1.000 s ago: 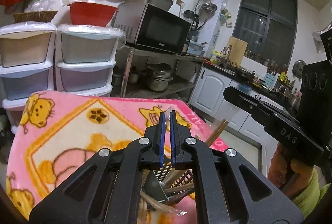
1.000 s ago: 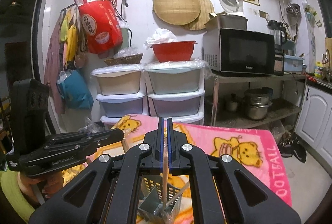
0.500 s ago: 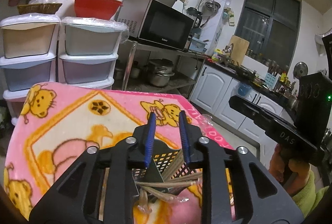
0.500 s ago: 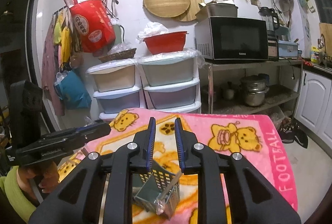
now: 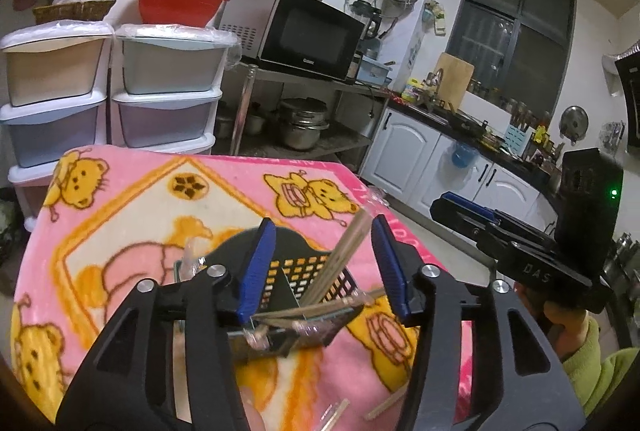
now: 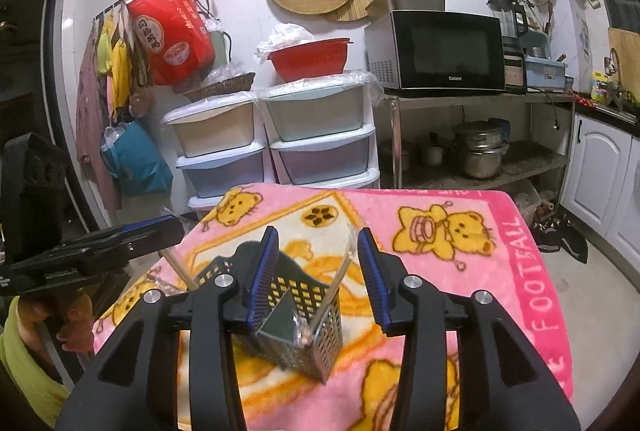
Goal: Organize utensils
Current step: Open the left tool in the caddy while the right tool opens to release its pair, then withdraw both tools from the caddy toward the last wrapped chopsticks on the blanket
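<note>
A perforated metal utensil holder (image 5: 304, 279) stands on the pink bear blanket (image 5: 140, 207), divided inside, with wooden chopsticks (image 5: 340, 263) leaning in it. My left gripper (image 5: 324, 267) is open and empty just above it. In the right wrist view the holder (image 6: 308, 323) sits below my right gripper (image 6: 318, 271), which is open and empty; a clear wrapped utensil (image 6: 344, 267) leans in it. Loose wrapped chopsticks (image 5: 384, 407) lie on the blanket near me.
Stacked plastic drawers (image 6: 272, 143) and a metal rack with a microwave (image 6: 440, 51) stand behind the table. The blanket's right edge (image 6: 532, 271) drops to the floor. White cabinets (image 5: 420, 159) line the right side.
Both grippers opened, from shut to wide apart, and drew back from the holder. The chopstick the right gripper held now rests in the holder.
</note>
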Motion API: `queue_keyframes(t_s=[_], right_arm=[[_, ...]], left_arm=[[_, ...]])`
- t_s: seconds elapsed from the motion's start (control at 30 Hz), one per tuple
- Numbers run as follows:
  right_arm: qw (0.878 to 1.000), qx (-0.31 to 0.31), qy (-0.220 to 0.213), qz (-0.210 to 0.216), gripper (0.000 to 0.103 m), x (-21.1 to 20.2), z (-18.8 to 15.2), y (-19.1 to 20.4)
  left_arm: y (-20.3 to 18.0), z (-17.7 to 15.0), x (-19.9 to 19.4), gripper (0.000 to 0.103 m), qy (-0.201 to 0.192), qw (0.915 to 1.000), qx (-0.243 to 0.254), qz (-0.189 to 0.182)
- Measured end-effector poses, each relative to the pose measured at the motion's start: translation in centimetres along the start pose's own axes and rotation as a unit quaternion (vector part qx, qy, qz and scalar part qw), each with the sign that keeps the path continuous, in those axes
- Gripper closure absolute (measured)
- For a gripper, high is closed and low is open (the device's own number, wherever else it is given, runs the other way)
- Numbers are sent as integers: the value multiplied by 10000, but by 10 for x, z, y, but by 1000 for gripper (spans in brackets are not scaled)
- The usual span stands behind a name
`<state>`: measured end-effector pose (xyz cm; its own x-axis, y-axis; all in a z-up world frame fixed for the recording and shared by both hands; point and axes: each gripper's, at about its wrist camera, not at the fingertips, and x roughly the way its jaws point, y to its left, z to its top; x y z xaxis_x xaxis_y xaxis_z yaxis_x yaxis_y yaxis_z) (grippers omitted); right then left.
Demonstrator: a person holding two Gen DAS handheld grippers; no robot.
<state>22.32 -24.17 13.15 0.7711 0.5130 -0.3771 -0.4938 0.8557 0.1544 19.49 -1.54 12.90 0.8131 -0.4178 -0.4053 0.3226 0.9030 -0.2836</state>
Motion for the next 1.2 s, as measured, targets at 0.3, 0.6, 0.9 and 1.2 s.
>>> queue_keyframes(t_s=[0.3, 0.6, 0.9, 1.2], right_arm=[[10000, 49, 46, 16, 59, -16, -15, 1], [9998, 59, 175, 29, 56, -29, -35, 3], [9993, 112, 359, -18, 55, -35, -56, 1], [9976, 283, 581, -237, 55, -43, -81, -14]], left_arm=[[-5, -10, -13, 50, 38, 10000, -11, -38], [-5, -32, -30, 39, 106, 9998, -154, -19], [-6, -49, -36, 28, 221, 9995, -232, -58], [-20, -67, -27, 27, 506, 9984, -65, -238]])
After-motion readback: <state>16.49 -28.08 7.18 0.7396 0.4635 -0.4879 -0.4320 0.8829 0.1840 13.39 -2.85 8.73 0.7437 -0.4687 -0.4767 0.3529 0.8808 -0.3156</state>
